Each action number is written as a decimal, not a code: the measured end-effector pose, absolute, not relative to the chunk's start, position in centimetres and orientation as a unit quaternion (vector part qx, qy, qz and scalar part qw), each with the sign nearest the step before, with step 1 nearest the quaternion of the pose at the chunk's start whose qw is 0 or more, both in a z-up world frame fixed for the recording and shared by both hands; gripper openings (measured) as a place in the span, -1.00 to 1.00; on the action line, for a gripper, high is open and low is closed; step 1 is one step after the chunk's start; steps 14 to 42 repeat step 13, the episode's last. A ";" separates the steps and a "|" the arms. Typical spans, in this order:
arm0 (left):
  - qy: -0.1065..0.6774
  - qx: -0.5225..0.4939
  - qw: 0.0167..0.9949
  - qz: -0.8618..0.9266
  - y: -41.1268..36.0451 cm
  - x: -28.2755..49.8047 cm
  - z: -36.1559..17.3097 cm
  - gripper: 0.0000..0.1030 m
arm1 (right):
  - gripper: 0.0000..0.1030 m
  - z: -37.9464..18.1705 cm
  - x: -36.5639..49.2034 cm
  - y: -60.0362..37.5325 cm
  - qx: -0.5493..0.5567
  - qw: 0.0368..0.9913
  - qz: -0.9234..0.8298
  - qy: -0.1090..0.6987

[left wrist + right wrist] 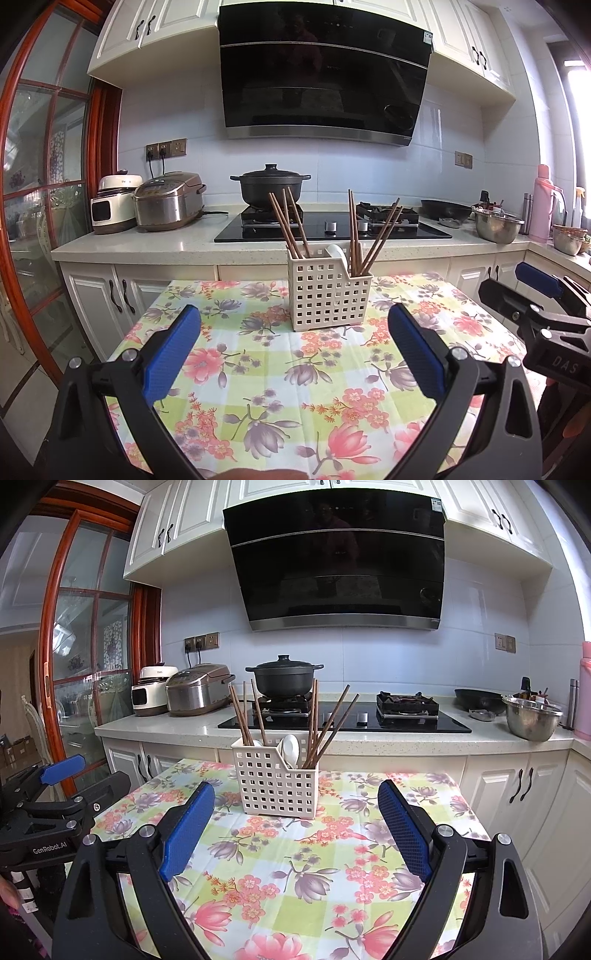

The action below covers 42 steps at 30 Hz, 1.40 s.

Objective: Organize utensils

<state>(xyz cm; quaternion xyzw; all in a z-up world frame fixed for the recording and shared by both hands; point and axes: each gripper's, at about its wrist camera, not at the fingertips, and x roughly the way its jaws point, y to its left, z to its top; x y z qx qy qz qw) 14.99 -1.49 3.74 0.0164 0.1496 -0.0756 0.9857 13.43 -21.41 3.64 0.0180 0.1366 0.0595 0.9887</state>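
A cream perforated utensil holder stands upright at the far middle of the floral table. Brown chopsticks lean in its left compartment and more chopsticks in its right one. A white spoon sits in the middle compartment. My left gripper is open and empty, short of the holder. My right gripper is open and empty, also short of the holder. Each gripper shows at the edge of the other's view.
The floral tablecloth covers the table in front of a counter with a black hob, a black pot, rice cookers, a wok and a steel bowl.
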 end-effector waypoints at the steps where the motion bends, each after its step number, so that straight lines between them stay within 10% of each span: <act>1: 0.151 0.014 0.985 -0.079 -1.4 15.1 3.7 0.91 | 0.64 3.6 13.5 -21.4 0.018 0.989 0.059 0.137; 42: 0.159 0.004 0.985 -0.068 -0.8 15.4 3.4 0.91 | 0.64 3.4 13.3 -21.4 0.020 0.989 0.060 0.136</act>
